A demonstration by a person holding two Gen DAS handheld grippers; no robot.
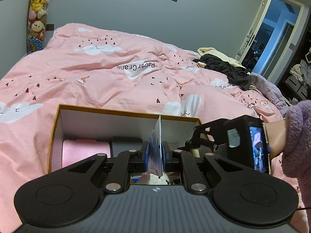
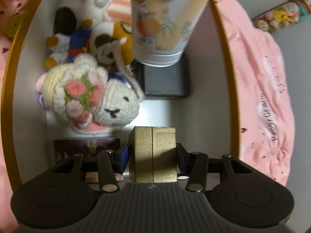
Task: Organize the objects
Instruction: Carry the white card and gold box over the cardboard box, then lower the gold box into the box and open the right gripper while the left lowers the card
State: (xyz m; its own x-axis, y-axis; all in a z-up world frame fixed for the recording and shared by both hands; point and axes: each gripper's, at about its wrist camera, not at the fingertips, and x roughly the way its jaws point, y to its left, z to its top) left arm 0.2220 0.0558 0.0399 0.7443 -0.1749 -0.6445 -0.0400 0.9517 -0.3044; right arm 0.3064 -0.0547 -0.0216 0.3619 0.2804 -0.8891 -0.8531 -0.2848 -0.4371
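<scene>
An open box with an orange rim (image 1: 126, 112) lies on the pink bed. My left gripper (image 1: 155, 156) is shut on a flat printed sachet (image 1: 155, 145), held edge-on above the box. The same sachet, printed with fruit, hangs at the top of the right wrist view (image 2: 159, 23). My right gripper (image 2: 153, 155) is shut on a small gold box (image 2: 153, 153) and holds it inside the orange-rimmed box (image 2: 223, 48). In the left wrist view the right gripper (image 1: 204, 136) reaches into the box from the right.
Inside the box lie a crocheted white bunny (image 2: 93, 97), several small plush toys (image 2: 81, 25), a dark box (image 2: 165, 81), a dark picture box (image 2: 85, 147) and a pink foam piece (image 1: 85, 151). Dark and cream clothes (image 1: 223, 68) lie on the pink duvet (image 1: 97, 68).
</scene>
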